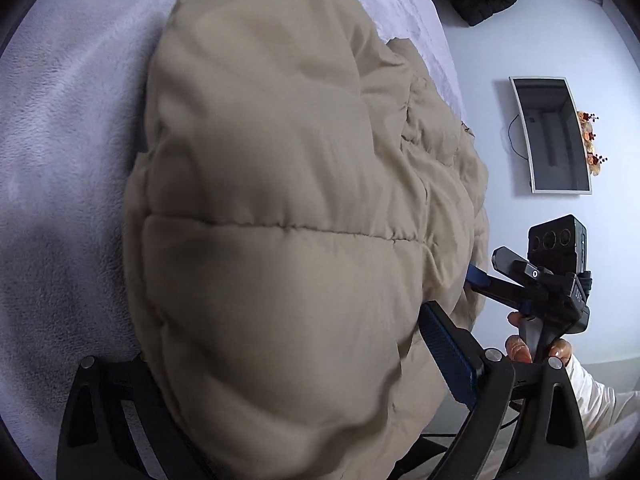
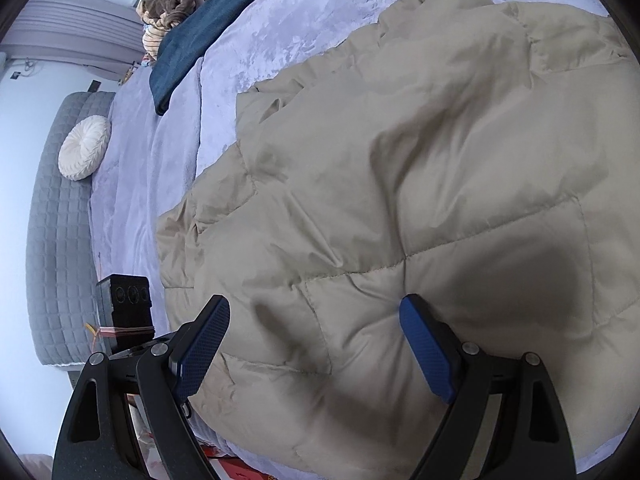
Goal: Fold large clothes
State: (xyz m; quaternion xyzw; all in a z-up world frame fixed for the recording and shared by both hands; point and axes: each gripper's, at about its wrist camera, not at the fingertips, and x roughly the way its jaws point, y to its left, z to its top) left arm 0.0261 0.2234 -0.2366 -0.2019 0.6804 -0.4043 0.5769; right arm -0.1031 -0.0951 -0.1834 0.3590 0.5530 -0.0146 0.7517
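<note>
The coat (image 1: 280, 160) lies puffed up on the bed (image 1: 60, 160). It looks like a fold is being made, with a fat part of the coat bunched up in the left tongs (image 1: 288, 320). One finger is hidden under the cloth, so I cannot tell if they pinch it. Next, I think that part must be laid flat and pressed down, since puffy cloth springs back.

The left view also shows a hand (image 1: 532, 344) holding the right tongs (image 1: 490, 266) at the coat's edge, and a screen (image 1: 552, 136) on the wall.

The right view shows jeans (image 2: 208, 28) and a round cushion (image 2: 84, 148) instead. Here the right tongs (image 2: 316, 344) are wide apart over the coat (image 2: 400, 180), holding nothing.
</note>
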